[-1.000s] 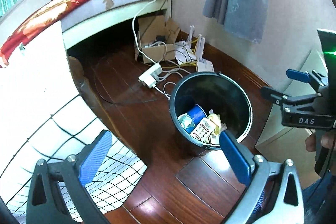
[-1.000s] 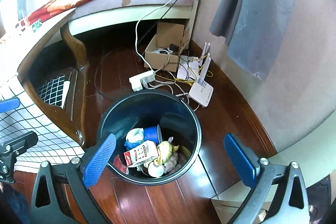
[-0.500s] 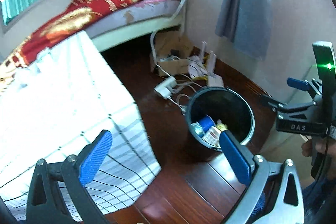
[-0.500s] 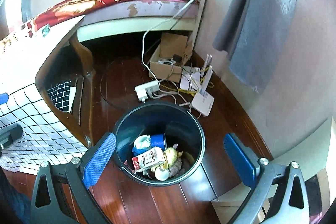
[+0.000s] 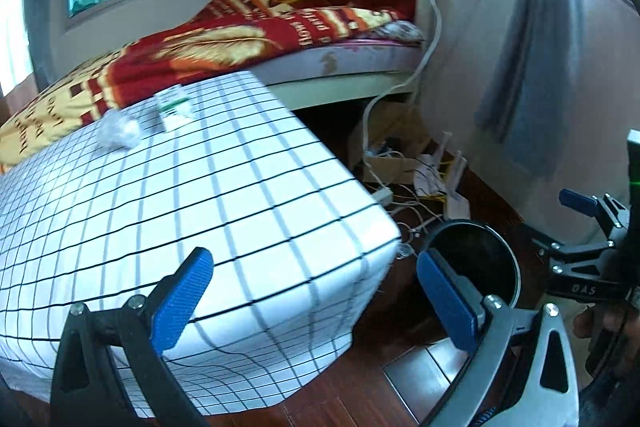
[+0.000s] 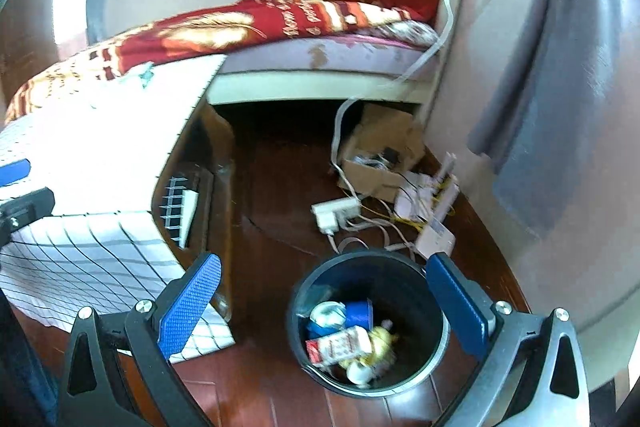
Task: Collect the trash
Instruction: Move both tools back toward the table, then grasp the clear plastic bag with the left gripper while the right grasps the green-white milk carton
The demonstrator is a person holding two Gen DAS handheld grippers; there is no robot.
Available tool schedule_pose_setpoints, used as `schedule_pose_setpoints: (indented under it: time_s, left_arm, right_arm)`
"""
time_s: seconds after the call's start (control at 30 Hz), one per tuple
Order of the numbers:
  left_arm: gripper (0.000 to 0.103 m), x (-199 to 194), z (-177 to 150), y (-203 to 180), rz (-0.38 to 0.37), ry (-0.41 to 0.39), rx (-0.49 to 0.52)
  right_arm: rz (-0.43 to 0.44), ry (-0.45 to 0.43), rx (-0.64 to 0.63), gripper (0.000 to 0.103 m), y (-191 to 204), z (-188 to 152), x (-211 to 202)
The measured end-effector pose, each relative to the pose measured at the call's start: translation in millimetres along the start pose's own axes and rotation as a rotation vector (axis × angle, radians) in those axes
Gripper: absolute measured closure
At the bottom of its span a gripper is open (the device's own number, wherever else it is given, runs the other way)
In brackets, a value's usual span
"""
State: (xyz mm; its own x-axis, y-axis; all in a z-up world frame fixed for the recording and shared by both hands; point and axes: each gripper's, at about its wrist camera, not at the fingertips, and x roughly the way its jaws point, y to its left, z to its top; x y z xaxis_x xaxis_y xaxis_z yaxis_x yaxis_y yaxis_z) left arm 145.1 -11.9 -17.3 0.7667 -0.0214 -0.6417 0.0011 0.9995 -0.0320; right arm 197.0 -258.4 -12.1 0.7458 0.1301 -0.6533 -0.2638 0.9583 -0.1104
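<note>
1. The crumpled white wad [image 5: 118, 133] and the small green-and-white carton [image 5: 173, 108] lie on the far left part of the bench [image 5: 248, 195], near the bed [image 5: 224, 43]. The carton's long axis runs roughly away from the camera.
2. The left tongs [image 5: 316, 297] hang over the bench's near edge, blue pads wide apart, empty. Both pieces lie ahead and to their left; this arm looks nearer.
3. The trash bin [image 6: 370, 323], already holding scraps, stands on the floor right of the bench.
4. The right tongs [image 6: 324, 303] hover above the bin, spread wide, holding nothing.
</note>
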Motion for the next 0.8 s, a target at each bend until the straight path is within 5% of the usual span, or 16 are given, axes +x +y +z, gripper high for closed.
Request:
schedule_pose_setpoints:
  time_s: [0.17,0.6,0.8]
  left_arm:
    - [0.002,-4,1,42,0.077,-0.035,-0.067]
    - [0.01,26,39,170,0.26,-0.029,-0.173]
    - [0.01,71,59,201,0.262,0.006,-0.154]
  right_arm:
    - [0.126,-0.003,0.028,0.0,28,20,10]
    - [0.286,-0.013,-0.072,0.0,124,115,59]
    - [0.359,0.03,-0.182,0.019,193,163,112]
